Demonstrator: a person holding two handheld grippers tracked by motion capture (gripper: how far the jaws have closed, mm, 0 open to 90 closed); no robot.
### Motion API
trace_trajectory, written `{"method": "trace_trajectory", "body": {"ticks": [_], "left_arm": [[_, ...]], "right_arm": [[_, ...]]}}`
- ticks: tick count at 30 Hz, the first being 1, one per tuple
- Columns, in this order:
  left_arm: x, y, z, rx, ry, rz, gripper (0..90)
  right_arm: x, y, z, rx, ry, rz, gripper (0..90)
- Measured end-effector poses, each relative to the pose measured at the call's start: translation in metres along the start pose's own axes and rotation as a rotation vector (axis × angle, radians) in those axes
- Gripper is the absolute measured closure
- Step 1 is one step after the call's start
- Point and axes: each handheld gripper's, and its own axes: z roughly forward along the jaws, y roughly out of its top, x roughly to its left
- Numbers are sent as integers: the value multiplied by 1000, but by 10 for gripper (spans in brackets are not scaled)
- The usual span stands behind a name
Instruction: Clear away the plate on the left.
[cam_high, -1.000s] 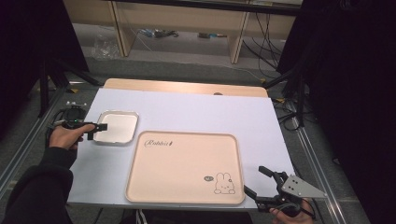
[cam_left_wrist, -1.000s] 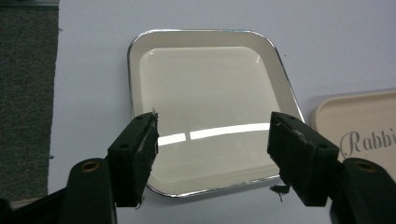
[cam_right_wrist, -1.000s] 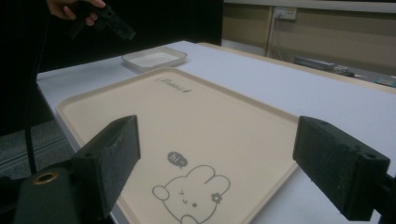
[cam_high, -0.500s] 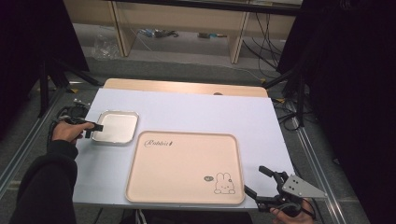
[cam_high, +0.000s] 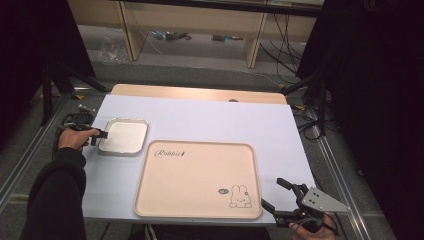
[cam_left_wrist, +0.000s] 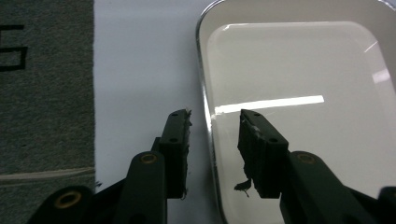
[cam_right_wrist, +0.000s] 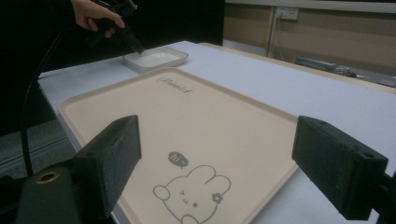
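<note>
White surface (cam_high: 210, 120), dim room with grey carpet; one beige rabbit tray (cam_high: 200, 180), one small metal tray (cam_high: 123, 136). Left claw (cam_left_wrist: 215, 135) narrowly straddles its rim, right claw (cam_right_wrist: 215, 168) wide.

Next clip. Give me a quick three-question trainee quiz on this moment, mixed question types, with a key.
1. True or false: the left tool has one jaw on each side of the metal tray's rim.
2. Where does the right tool sit? A) over the metal tray B) off the near right corner of the beige rabbit tray C) at the table's far edge
3. Fill in: the rabbit drawing sits in the beige tray's near ____ corner.

Key: 1 true. 2 B. 3 right.
</note>
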Motion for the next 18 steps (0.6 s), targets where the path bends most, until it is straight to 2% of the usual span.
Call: {"method": "trace_trajectory", "body": {"ticks": [4, 6, 8, 9, 11, 12, 15, 16, 17, 18], "left_arm": [[-3, 2, 8, 49, 13, 11, 671], [-2, 1, 9, 37, 12, 6, 702], [2, 1, 8, 41, 0, -12, 738], [3, 0, 7, 37, -6, -35, 760], [4, 0, 5, 57, 2, -45, 812], [4, 0, 5, 54, -7, -57, 825], [5, -1, 5, 69, -34, -117, 839], [5, 0, 4, 84, -32, -122, 841], [5, 0, 3, 96, -37, -125, 842], [4, -1, 4, 88, -44, -130, 843]], "right_arm": [[0, 0, 0, 0, -2, -2, 166], [0, 0, 0, 0, 2, 3, 166], [-1, 0, 1, -21, 3, -8, 167], [-1, 0, 0, -18, -5, -19, 168], [-1, 0, 1, -22, 3, -8, 168], [-1, 0, 1, -29, -3, -18, 168], [0, 0, 1, -25, 5, -8, 169], [-1, 0, 1, -31, 3, -15, 170], [1, 0, -1, -2, -1, 3, 170], [0, 0, 0, -21, -10, -8, 170]]}}
